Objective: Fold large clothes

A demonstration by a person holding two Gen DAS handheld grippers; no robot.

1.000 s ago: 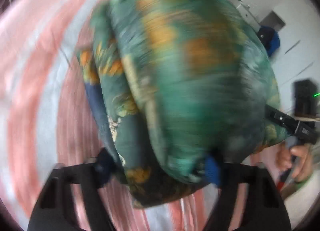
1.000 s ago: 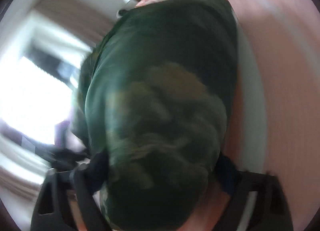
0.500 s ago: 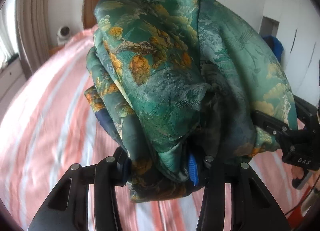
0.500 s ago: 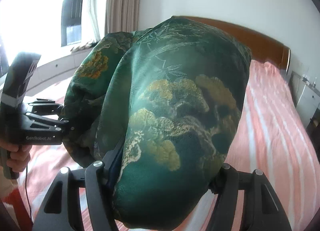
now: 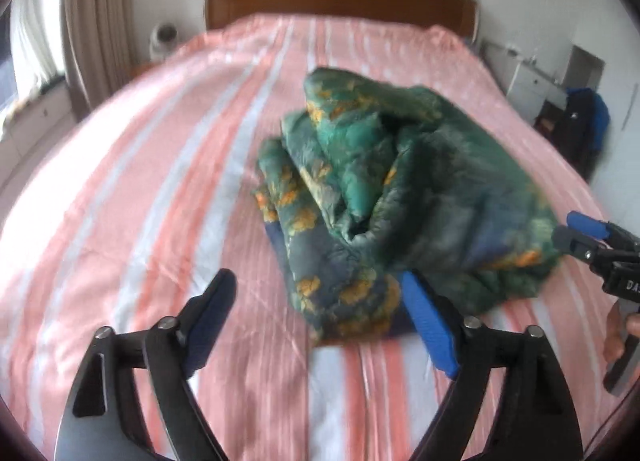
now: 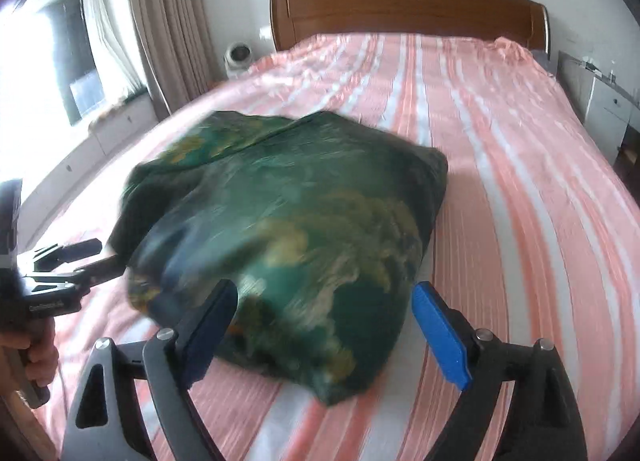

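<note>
A folded green garment with orange and gold print (image 5: 384, 197) lies as a thick bundle on the pink striped bed (image 5: 140, 181). It fills the middle of the right wrist view (image 6: 288, 221). My left gripper (image 5: 320, 321) is open and empty just in front of the bundle's near left corner. My right gripper (image 6: 324, 321) is open and empty at the bundle's near edge. The right gripper shows at the right edge of the left wrist view (image 5: 588, 237). The left gripper shows at the left edge of the right wrist view (image 6: 80, 257).
A wooden headboard (image 6: 404, 9) stands at the far end of the bed. Curtains (image 6: 164, 29) and a bright window are on the left. A small white device (image 6: 238, 55) sits beside the bed. White drawers (image 6: 608, 101) and dark bags (image 5: 580, 129) are on the right.
Both grippers held the bundle up half a second ago. Now both have opened and let it go, and it lies on the bed. Both grippers have drawn back a little.
</note>
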